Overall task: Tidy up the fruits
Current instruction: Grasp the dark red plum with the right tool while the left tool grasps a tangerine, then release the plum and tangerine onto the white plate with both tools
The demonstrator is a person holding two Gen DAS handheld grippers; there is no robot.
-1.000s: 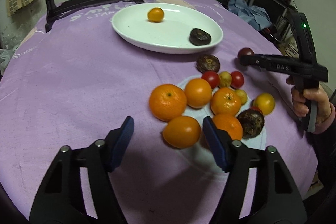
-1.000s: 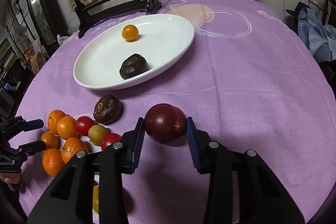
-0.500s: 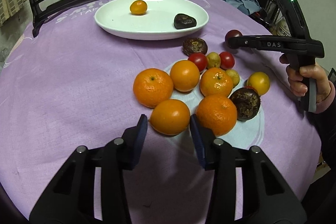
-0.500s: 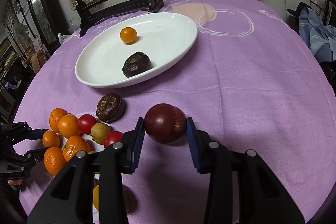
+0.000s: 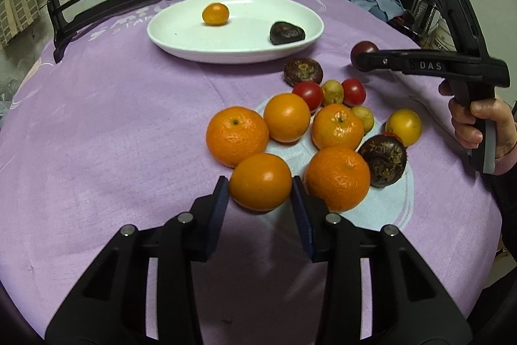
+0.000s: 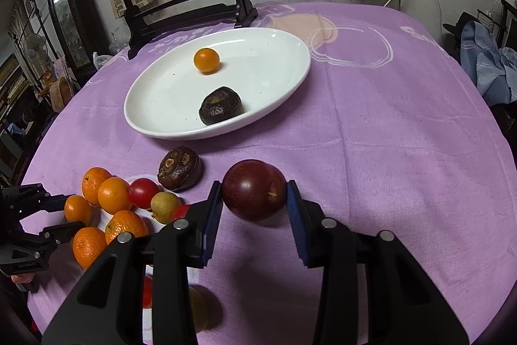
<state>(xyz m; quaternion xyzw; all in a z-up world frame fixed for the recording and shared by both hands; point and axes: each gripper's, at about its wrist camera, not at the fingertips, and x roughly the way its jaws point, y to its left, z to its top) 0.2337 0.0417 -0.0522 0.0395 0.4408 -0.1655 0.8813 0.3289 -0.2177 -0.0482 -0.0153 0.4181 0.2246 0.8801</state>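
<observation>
- The left gripper (image 5: 260,193) is pinching an orange (image 5: 260,181) at the near edge of the fruit pile on the purple tablecloth (image 5: 113,125).
- The white plate (image 6: 274,80) is carrying a small orange fruit (image 6: 206,60) and a dark fruit (image 6: 220,109).
- The right gripper (image 6: 254,196) is clamping a dark red plum (image 6: 250,189), sitting beside the pile.

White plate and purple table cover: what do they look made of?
White plate: probably glazed ceramic, given its glossy surface with soft window highlights and thick rounded rim. Purple table cover: apparently soft, matte napped fabric, showing fold creases, brushed streaks and a printed pattern.
</observation>
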